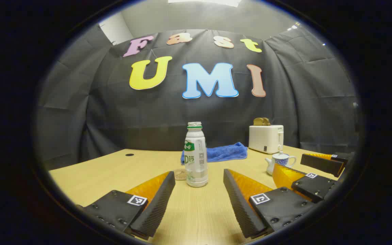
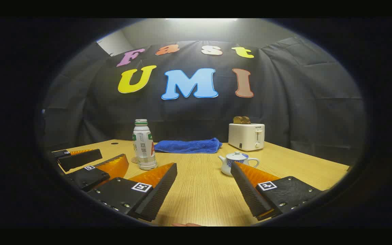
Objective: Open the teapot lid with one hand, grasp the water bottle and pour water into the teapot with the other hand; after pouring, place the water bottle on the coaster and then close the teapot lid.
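Left gripper [image 1: 199, 190]: jaws wide apart, holding nothing, low over the table [image 1: 114, 170]. Water bottle [image 1: 196, 154] stands uncapped ahead of it, mid-table, beside the coaster [image 1: 180, 175]. Right gripper [image 2: 204, 185]: jaws wide, holding nothing. Teapot [image 2: 235, 162], lid on, stands just beyond its right finger, before the toaster [image 2: 246, 136] at the far edge.

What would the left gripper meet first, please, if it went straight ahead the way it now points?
Most likely the water bottle, standing upright on the table just beyond the open left gripper, roughly in line with the gap; exact depth is unclear.
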{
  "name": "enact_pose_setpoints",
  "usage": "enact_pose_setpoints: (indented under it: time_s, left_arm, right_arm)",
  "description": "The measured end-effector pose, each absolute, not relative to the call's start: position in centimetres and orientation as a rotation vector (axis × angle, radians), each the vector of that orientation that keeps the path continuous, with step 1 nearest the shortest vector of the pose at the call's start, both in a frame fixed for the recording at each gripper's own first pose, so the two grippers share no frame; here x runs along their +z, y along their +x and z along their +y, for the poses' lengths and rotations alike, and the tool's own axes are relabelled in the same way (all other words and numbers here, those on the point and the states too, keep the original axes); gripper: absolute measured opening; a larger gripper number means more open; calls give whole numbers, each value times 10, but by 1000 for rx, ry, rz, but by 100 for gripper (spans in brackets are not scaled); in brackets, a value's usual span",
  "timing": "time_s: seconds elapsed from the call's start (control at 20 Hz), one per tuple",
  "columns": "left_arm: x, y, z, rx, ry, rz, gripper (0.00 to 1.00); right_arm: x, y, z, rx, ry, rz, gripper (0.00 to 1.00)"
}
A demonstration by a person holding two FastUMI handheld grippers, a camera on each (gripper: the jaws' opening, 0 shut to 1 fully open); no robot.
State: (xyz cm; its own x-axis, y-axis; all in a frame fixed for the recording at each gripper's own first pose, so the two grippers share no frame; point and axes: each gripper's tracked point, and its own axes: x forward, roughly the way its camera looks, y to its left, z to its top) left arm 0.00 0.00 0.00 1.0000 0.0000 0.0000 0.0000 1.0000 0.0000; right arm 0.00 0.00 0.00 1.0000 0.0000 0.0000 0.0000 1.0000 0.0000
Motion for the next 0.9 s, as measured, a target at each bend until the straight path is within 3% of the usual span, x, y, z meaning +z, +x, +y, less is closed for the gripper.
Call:
enact_pose_setpoints:
  time_s: [0.05,0.9]
  left_arm:
    - [-1,1,0,0,0,-4,95]
    - [-1,1,1,8,-1,-3,95]
  right_arm:
    - [-1,0,0,0,0,0,97]
    - [1,0,-1,-7,0,-4,98]
